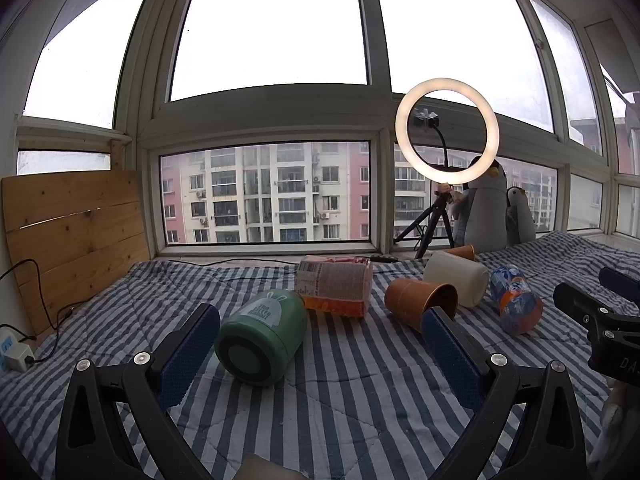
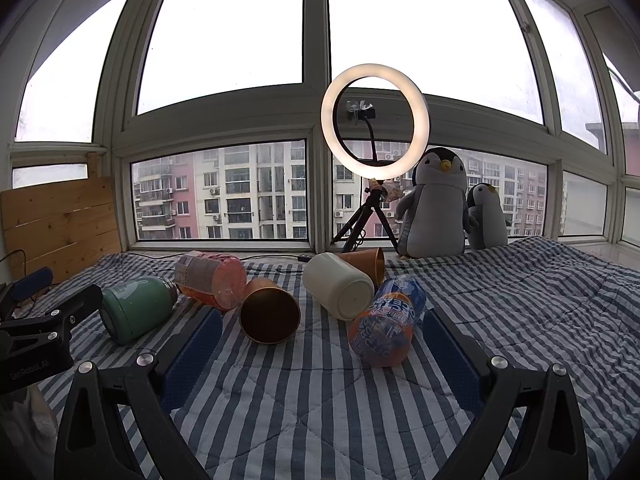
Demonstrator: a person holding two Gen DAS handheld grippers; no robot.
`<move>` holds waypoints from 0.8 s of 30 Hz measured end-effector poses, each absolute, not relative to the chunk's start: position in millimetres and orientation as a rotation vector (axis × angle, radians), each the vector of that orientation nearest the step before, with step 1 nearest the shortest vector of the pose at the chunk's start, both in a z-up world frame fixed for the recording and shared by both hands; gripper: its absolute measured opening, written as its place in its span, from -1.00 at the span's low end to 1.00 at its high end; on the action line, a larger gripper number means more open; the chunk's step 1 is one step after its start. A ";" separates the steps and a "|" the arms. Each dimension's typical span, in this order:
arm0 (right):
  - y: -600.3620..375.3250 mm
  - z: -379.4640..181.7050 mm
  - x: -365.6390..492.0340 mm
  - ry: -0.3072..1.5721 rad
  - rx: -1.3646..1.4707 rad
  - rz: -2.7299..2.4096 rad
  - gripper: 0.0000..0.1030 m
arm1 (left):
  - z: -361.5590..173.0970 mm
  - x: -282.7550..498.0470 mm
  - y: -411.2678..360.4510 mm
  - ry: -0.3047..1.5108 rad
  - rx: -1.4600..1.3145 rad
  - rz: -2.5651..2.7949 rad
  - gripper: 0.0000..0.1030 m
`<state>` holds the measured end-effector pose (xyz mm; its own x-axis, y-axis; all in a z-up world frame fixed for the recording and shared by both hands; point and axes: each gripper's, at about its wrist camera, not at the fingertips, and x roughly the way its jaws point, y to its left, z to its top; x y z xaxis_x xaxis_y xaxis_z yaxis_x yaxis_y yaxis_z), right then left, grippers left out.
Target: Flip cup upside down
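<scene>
A copper cup lies on its side on the striped blanket, mouth toward me. A second copper cup lies behind a white cup, also on its side. A green cup lies on its side at the left. My left gripper is open and empty, just short of the green cup and the copper cup. My right gripper is open and empty, just short of the copper cup and the bottle.
An orange soda bottle and a pink packaged bottle lie among the cups. A ring light on a tripod and two plush penguins stand by the window. A wooden board leans at the left.
</scene>
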<state>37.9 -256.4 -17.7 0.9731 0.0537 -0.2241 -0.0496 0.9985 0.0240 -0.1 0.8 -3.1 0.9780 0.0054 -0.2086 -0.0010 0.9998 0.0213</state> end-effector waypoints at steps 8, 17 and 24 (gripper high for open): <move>-256.3 -17.6 38.2 0.227 0.019 0.052 0.92 | -3.1 1.0 0.1 0.214 0.023 0.003 0.99; -259.2 -19.0 40.1 0.230 0.021 0.050 0.92 | -4.5 1.0 -2.3 0.217 0.024 0.003 0.99; -259.0 -18.7 40.0 0.231 0.022 0.050 0.92 | -3.5 2.0 -0.5 0.217 0.024 0.003 0.99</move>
<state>40.0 -259.0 -18.7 0.9722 0.0521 -0.2281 -0.0471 0.9985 0.0274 2.0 -0.5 -3.5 0.9766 0.0054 -0.2151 -0.0003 0.9997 0.0238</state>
